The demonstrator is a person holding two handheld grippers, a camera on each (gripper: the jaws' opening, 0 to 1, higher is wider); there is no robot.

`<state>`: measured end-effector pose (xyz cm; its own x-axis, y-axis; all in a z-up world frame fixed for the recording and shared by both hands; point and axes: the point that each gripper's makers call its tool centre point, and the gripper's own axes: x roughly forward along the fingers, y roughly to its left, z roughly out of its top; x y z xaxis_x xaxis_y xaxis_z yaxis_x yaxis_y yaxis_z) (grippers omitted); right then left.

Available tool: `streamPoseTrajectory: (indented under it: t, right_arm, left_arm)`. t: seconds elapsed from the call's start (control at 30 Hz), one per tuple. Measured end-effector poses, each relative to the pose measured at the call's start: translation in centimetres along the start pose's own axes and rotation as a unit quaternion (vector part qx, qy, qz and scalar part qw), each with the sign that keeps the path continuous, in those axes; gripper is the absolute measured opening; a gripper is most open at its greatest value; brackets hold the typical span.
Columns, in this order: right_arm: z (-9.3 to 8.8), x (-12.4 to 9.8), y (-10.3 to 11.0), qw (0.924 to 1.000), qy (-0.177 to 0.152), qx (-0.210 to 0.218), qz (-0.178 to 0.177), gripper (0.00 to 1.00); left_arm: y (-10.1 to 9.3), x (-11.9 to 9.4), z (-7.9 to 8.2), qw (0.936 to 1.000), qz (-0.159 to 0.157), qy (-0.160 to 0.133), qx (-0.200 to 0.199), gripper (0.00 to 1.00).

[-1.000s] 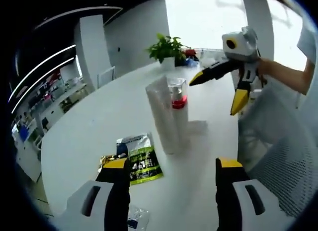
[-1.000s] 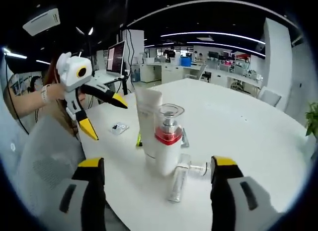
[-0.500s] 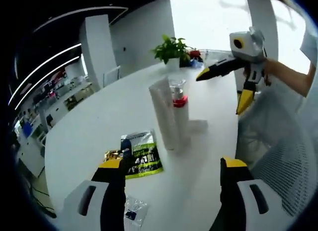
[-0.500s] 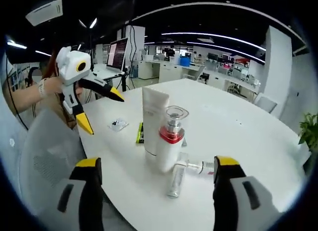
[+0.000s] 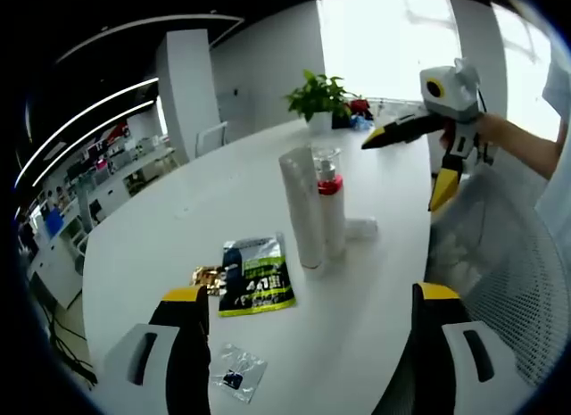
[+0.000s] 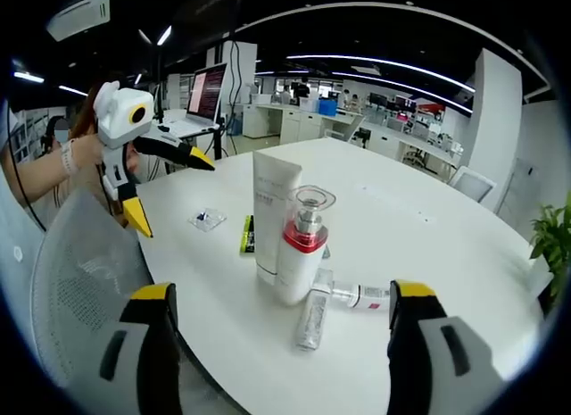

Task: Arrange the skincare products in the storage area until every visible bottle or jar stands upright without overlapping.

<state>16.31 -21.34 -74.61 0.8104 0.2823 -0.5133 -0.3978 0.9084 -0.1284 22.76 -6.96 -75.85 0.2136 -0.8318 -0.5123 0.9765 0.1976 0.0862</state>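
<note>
White table, green sachet beside upright tube, plant behind

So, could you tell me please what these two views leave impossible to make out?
- Left gripper view: the lying items are mostly hidden behind the white tube and pump bottle.
- Right gripper view: the green sachet is largely hidden behind the tube; the print on the lying tube and lying bottle is too small.
- Both views: the small clear packet's contents are too small.
</note>
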Motion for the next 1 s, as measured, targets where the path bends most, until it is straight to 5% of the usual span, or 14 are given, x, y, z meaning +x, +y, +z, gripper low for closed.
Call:
streamPoseTrajectory:
  t: [1.0]
  right_arm:
    - [-0.9, 1.1, 0.1, 0.9998, 0.018, 0.004, 0.002, 1.00]
  left_arm:
    - [1.7, 0.1, -2.0, 0.9991, 0.021, 0.010, -0.035, 0.97]
